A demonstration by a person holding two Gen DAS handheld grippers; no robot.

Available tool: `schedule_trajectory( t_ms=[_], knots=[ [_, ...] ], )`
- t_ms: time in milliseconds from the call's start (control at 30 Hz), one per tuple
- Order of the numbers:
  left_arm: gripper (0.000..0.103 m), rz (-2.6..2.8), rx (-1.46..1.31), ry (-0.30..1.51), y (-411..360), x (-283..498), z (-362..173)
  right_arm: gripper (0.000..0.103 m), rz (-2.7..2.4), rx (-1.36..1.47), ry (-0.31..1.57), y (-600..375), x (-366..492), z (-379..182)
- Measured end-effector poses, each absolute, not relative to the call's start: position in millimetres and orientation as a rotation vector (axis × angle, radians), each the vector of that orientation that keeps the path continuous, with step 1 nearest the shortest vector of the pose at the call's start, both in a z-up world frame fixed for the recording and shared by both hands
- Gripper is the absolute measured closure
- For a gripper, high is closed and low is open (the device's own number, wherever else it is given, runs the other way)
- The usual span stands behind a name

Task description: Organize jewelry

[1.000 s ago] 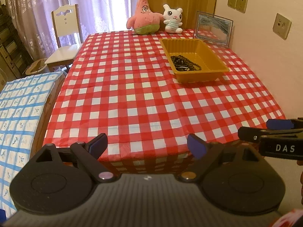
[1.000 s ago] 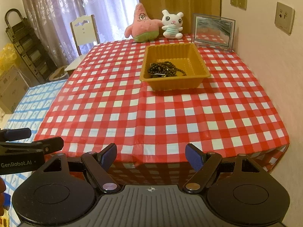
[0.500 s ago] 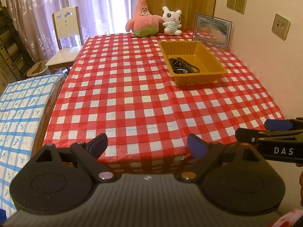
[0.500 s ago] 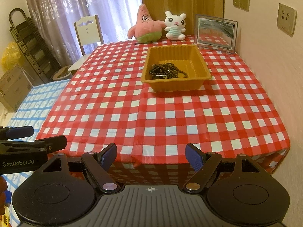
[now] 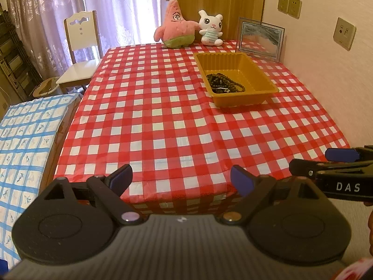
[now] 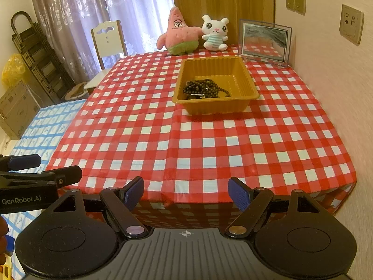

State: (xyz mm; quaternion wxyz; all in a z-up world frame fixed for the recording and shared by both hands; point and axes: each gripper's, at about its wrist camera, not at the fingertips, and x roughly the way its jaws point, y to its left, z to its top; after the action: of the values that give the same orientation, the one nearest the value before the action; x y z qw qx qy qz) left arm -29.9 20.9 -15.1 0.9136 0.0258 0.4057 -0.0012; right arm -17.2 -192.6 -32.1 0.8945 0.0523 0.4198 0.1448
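Note:
A yellow-brown plastic tray stands on the far right part of the red-and-white checked table. Dark beaded jewelry lies heaped at the tray's near end. My left gripper hangs open before the table's near edge, nothing between its blue pads. My right gripper is open too, also off the near edge and empty. Each gripper shows from the side in the other's view, the right gripper at the right, the left gripper at the left.
A pink star plush, a white bunny plush and a framed picture stand along the table's far edge. A white chair sits at the far left corner. A blue-checked surface adjoins the table's left side; a wall runs along the right.
Both views have shifted slightly, with the table and tray sitting a little lower and nearer in frame. Both grippers stay open and empty.

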Motion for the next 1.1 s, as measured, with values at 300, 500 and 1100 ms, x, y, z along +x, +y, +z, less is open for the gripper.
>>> schedule_trajectory(
  t_ms=[300, 500, 1100],
  knots=[
    [0.013, -0.002, 0.053, 0.836, 20.6, -29.8, -15.0, 0.024, 0.304, 0.108, 0.867, -192.6, -16.9, -31.4],
    [0.013, -0.004, 0.054, 0.830, 19.0, -28.7, -11.3, 0.024, 0.303, 0.108, 0.867, -192.2, -17.1, -31.8],
    [0.013, -0.003, 0.053, 0.828, 17.2, -28.1, -11.3, 0.024, 0.305, 0.107, 0.864, -191.8, -15.7, -30.8]
  ],
)
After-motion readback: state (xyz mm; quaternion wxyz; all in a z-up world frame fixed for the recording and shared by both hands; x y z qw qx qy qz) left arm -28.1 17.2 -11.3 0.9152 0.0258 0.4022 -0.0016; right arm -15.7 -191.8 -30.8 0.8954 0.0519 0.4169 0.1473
